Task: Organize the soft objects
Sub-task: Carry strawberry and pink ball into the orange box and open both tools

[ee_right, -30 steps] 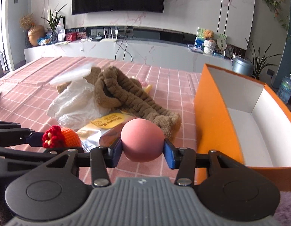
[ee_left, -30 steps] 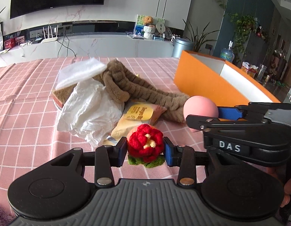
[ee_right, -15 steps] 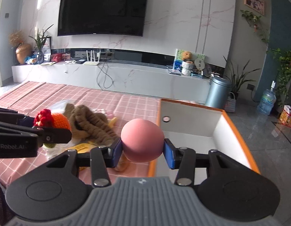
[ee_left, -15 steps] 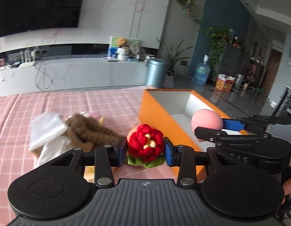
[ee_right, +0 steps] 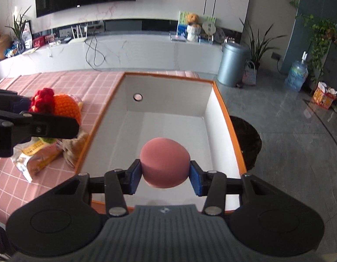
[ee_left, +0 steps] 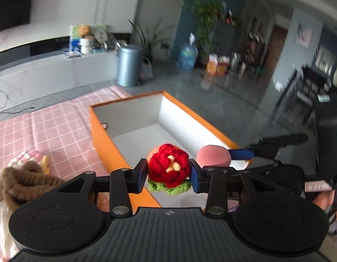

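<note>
Pink ball [ee_right: 164, 162] and crocheted flower [ee_left: 168, 168], each clamped in a hand-held gripper, above orange box [ee_right: 220, 100]'s bare interior.

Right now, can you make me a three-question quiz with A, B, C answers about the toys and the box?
1. Where is the pink ball?
A. on the cloth
B. over the box
C. on the floor

2. What colour is the box's outside?
A. orange
B. blue
C. green

3. What is the left gripper doing?
A. hanging open
B. squeezing the ball
C. squeezing the knitted flower

Answers:
1 B, the right gripper holds it above the white inside.
2 A, its rim and side wall are orange.
3 C, both pads press the flower.
</note>
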Motion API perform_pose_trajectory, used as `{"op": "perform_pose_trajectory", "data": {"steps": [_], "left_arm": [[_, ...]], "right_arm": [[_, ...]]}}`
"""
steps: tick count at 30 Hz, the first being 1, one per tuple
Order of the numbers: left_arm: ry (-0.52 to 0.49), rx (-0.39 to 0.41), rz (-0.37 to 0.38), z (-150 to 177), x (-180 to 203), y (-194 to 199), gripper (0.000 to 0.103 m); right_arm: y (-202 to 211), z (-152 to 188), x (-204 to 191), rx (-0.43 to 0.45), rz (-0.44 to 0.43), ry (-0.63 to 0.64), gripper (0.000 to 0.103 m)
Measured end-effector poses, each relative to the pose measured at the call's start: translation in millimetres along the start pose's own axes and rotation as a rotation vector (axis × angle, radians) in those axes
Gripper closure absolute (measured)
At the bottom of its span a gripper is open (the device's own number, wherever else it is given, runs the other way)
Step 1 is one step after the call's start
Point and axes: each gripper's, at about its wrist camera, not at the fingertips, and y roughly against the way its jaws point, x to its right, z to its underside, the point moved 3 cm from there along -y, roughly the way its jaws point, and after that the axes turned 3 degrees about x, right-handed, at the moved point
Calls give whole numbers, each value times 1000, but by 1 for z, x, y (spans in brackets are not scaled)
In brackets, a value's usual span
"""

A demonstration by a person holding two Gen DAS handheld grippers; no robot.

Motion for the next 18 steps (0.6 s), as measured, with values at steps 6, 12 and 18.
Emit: {"op": "perform_pose_trajectory", "data": {"steps": [6, 12, 18], "left_arm": [[-10, -130, 26, -1, 4, -35, 58], [-25, -220, 20, 6, 9, -50, 58], [-63, -273, 10, 9, 14, -62, 58]], "right_arm": [[-32, -4, 11, -125, -61, 30, 56], [-57, -3, 14, -223, -83, 46, 56], [-70, 0, 17, -284, -97, 52, 55]]}}
